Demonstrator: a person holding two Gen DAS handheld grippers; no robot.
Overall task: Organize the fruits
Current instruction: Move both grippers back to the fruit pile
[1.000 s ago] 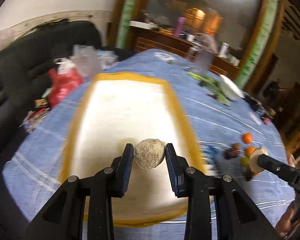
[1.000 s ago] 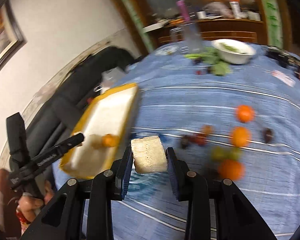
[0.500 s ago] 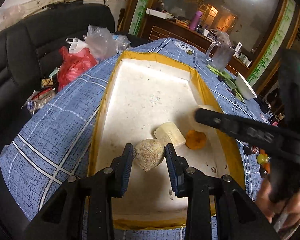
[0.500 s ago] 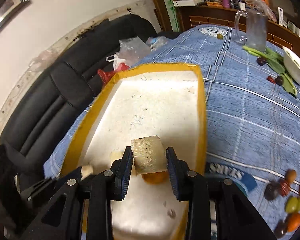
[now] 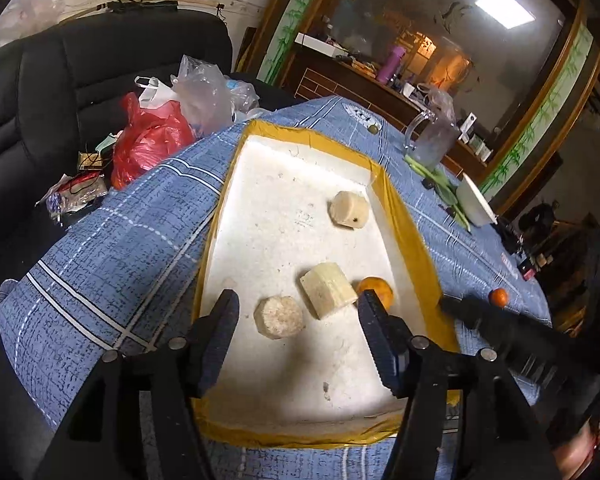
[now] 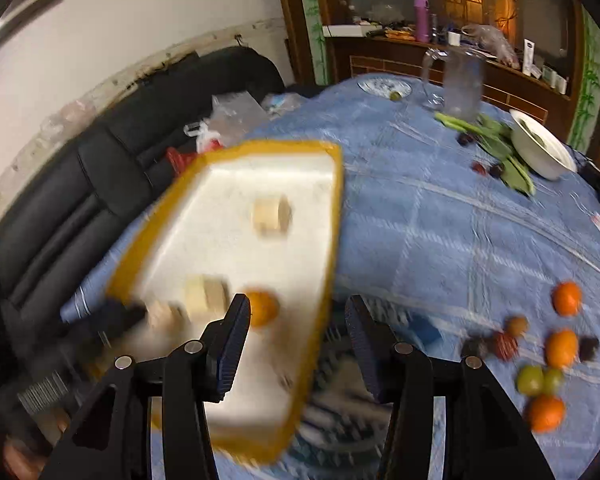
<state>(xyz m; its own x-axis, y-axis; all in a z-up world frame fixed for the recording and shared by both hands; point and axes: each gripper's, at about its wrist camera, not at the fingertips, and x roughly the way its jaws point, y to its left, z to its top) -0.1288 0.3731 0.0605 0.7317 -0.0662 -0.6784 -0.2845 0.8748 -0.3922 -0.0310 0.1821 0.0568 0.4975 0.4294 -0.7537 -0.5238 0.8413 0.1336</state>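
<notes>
A white tray with a yellow rim (image 5: 414, 240) lies on the blue checked cloth. In it are three pale fruit chunks (image 5: 278, 317) (image 5: 328, 290) (image 5: 349, 214) and an orange (image 5: 378, 286). My left gripper (image 5: 300, 332) hangs over the tray's near end. Its jaws are opening, and the nearest chunk lies loose on the tray between the fingertips, untouched. In the blurred right wrist view, my right gripper (image 6: 298, 340) hovers over the tray's right rim (image 6: 328, 264), jaws opening, nothing between them. Loose oranges (image 6: 566, 298), green fruits (image 6: 538, 380) and dark fruits (image 6: 504, 346) lie on the cloth to its right.
A glass jug (image 5: 432, 140), a white bowl (image 5: 476, 200) and green leaves (image 6: 496, 140) stand at the table's far side. Plastic bags (image 5: 160, 136) sit on a black sofa (image 5: 40, 80) left of the table. The other gripper's black body (image 5: 500, 332) crosses the lower right of the left wrist view.
Both grippers have let go of their pale chunks, which now lie in the tray. Both pairs of jaws have spread. The right gripper has swung towards the tray's right rim.
</notes>
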